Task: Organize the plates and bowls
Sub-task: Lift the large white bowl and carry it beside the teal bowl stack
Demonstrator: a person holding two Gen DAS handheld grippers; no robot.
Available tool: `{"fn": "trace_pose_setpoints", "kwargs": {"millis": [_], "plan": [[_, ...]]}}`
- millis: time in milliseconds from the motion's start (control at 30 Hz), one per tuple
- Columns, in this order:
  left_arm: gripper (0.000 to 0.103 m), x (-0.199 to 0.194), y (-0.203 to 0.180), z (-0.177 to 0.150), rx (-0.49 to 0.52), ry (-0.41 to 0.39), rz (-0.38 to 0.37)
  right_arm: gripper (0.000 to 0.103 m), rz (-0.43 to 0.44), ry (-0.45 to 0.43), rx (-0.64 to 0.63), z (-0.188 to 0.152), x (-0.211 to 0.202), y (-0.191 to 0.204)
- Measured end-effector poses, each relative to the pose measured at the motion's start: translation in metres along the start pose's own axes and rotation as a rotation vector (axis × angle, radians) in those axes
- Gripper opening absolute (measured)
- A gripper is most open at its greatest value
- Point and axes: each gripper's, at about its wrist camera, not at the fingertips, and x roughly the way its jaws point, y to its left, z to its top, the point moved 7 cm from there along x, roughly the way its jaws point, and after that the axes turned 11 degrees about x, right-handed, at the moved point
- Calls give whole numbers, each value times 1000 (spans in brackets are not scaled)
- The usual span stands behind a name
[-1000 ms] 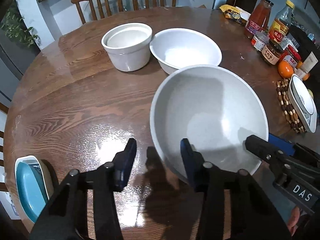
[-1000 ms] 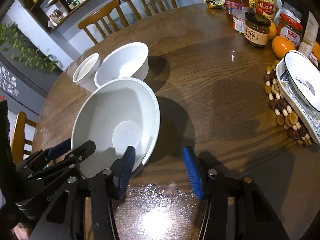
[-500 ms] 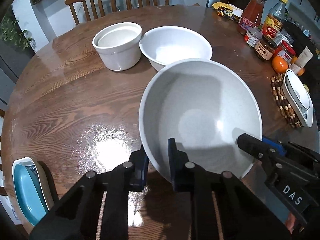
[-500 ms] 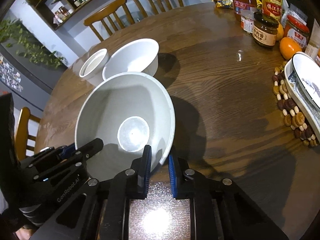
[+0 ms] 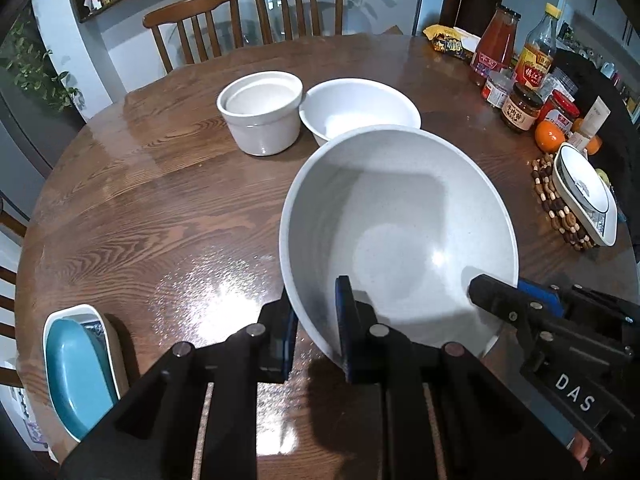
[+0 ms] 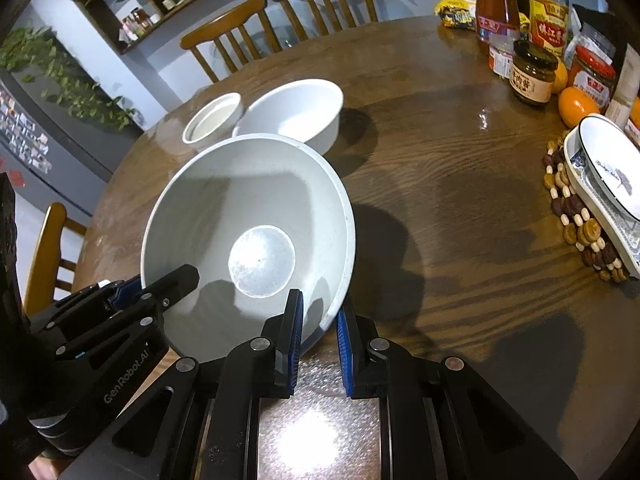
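A: How is the large speckled pale-grey round bowl (image 5: 400,216) seen?

B: Tilted, flat-bottomed, near the round wooden worktop's (image 5: 160,208) near edge.

A: And the fingers?

B: Its rim is clamped by the left gripper (image 5: 316,332) and, opposite, the right gripper (image 6: 318,332).

Bare counter (image 5: 132,208) lies open to the left of the big bowl (image 5: 400,216), and a wide bare stretch to its right. Beyond it two white bowls (image 5: 360,108) stand close together. Jars (image 6: 532,72) and stacked dishes (image 6: 608,172) crowd the right edge.
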Motion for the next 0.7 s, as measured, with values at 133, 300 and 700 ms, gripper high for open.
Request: {"fn": "trace_pose_setpoints", "kwargs": {"millis": [133, 300, 700], "plan": [[15, -7, 7, -8, -13, -7, 9, 18, 6, 2, -19, -3, -3, 9], [15, -16, 20, -22, -40, -7, 24, 18, 17, 13, -57, -11, -4, 24], [15, -26, 65, -64, -143, 31, 60, 18, 42, 84, -165, -43, 13, 72]]}}
